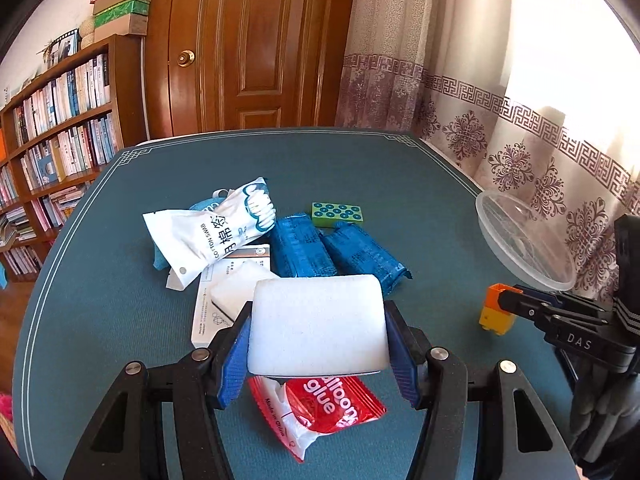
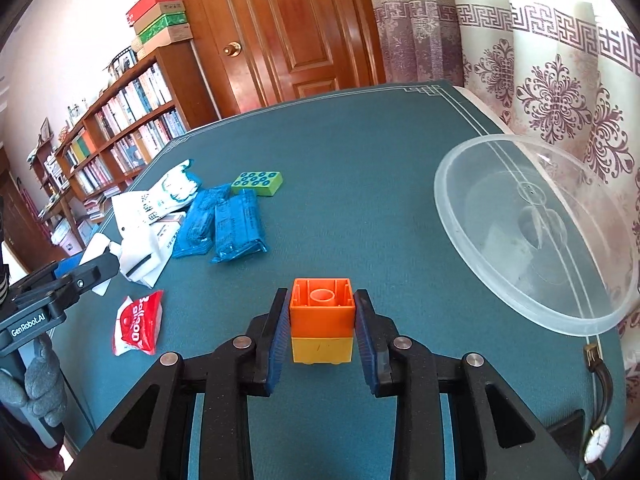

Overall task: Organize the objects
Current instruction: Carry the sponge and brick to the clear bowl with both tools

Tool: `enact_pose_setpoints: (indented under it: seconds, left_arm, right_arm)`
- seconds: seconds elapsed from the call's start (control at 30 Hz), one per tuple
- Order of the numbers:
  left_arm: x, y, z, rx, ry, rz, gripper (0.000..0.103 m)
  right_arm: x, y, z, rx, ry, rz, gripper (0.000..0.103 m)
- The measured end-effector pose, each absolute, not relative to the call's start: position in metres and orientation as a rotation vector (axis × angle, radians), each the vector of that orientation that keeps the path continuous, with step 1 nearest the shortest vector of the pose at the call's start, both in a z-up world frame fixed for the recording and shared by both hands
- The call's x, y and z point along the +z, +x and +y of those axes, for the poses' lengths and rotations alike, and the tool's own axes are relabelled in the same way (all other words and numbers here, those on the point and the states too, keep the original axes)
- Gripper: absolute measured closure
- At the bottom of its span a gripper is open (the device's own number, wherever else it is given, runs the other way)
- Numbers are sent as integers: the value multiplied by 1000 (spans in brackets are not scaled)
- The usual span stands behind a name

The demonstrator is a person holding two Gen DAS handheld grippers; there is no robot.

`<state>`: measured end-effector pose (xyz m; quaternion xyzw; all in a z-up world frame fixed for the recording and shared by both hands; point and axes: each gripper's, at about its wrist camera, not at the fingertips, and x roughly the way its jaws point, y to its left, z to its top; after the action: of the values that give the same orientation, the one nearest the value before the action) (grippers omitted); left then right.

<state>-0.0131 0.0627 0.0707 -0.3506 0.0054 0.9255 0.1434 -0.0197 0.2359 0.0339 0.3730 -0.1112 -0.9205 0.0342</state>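
My left gripper point(image 1: 318, 354) is shut on a white sponge block point(image 1: 318, 324), held above the teal table. Below it lies a red balloon glue packet point(image 1: 324, 408); it also shows in the right wrist view point(image 2: 138, 326). My right gripper point(image 2: 322, 330) is shut on an orange and yellow toy brick stack point(image 2: 322, 320), seen from the left wrist view too point(image 1: 496, 310). A clear plastic bowl point(image 2: 536, 232) stands to the right of it. Two blue packets point(image 2: 224, 224), a green brick point(image 2: 258, 183) and a white cotton swab bag point(image 1: 216, 232) lie in a heap.
A white box point(image 1: 218, 300) lies under the swab bag. A wristwatch point(image 2: 598, 436) lies at the table's right edge. A bookshelf point(image 1: 56, 152), a wooden door point(image 1: 248, 44) and curtains point(image 1: 500, 92) stand behind the table point(image 1: 360, 168).
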Motion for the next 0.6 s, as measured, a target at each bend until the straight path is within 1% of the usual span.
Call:
enact_pose_setpoints:
  seconds: [0.13,0.43,0.6]
  left_arm:
    - [71,-14,76,2650,-1012,36,40]
    - [77,-15,111,2585,-982,92,40]
    - [79,-15,136,2543,-966,126,40]
  right_arm:
    - [37,-14,248,-2824,1135,-399,71]
    - [75,3,293,-3022,997,-414,71]
    - [81,7,329,-3165,986,-422,71]
